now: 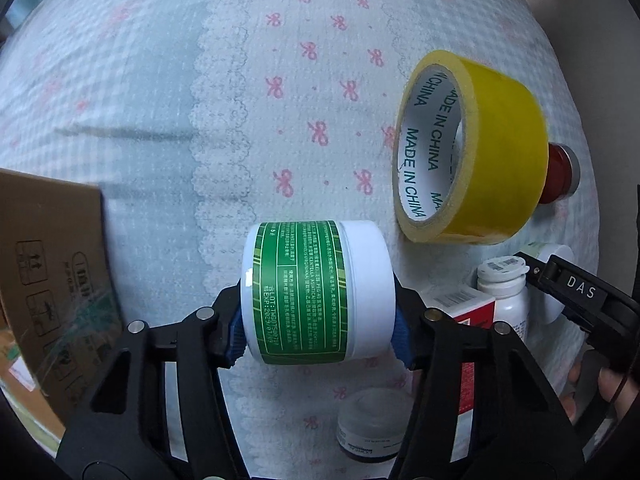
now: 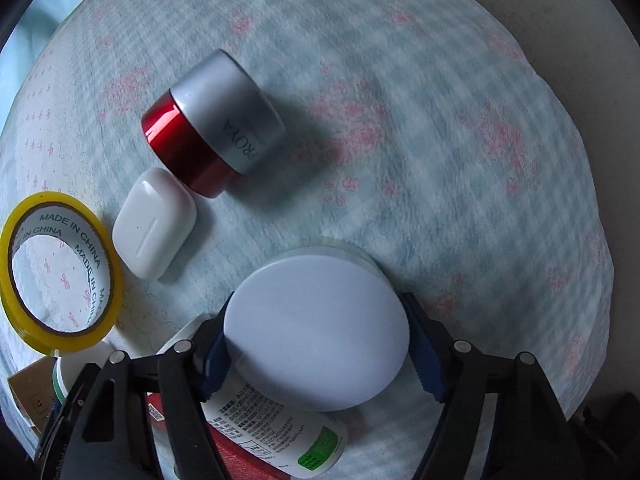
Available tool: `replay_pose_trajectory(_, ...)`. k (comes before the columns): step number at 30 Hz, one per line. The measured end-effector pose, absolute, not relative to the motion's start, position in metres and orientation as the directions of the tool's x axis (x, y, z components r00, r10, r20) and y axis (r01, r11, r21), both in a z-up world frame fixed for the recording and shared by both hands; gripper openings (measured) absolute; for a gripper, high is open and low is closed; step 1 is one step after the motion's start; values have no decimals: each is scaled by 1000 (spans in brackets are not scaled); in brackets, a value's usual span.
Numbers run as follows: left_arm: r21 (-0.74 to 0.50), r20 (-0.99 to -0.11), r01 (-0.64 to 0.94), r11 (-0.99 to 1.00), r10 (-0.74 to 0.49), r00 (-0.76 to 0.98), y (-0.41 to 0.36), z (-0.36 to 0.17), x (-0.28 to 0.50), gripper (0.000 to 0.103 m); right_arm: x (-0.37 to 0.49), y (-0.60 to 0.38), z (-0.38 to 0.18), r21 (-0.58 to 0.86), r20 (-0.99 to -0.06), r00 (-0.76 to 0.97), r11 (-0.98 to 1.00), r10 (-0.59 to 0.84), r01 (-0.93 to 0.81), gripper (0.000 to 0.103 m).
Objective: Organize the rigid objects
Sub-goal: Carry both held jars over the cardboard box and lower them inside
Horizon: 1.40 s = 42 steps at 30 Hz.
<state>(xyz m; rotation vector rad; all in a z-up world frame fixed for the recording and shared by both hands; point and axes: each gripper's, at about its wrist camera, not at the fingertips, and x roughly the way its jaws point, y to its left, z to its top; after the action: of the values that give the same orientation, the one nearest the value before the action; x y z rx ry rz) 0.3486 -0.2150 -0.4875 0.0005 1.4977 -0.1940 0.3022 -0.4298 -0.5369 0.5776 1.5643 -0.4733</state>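
Note:
My left gripper (image 1: 318,322) is shut on a white jar with a green label (image 1: 316,292), held sideways above the cloth. My right gripper (image 2: 316,352) is shut on a round white-lidded jar (image 2: 316,332), lid facing the camera. A yellow tape roll (image 1: 472,148) stands on the cloth at right, and also shows in the right wrist view (image 2: 60,272). A red jar with a silver lid (image 2: 214,124) lies on its side next to a white earbud case (image 2: 154,222).
A cardboard box (image 1: 52,280) stands at the left edge. A white bottle (image 1: 504,292), a red-and-white box (image 1: 468,320) and a small dark jar (image 1: 370,424) sit near the right gripper (image 1: 568,300). The checked cloth (image 1: 160,80) covers the round table.

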Motion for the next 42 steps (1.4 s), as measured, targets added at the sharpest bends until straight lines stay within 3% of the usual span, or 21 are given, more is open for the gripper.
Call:
replay_pose_trajectory(11,-115,-988,122,986,-127,91,-210,-475,339,52,303,-435,-521,65,-996,-9,777,91,626,67)
replay_pose_trajectory(15,-128,-982,117,985,-142,123,-196,-444,328,52,296,-439,-503,70,-997,14,784,78,617,67)
replay_pose_trajectory(27,-172,-936,86,981,-190,296,-158,-303,280,52,266,-421,-361,119,-982,184,879,36,461,67)
replay_pose_trajectory(35,-141,-905,39,989,-145,399,-103,-207,264,52,256,-363,-266,108,-959,284,947,19,301,67)
replay_pose_trajectory(42,-122,-875,36,992,-125,468,-35,-164,248,52,241,-305,-216,119,-935,352,973,42,200,67)
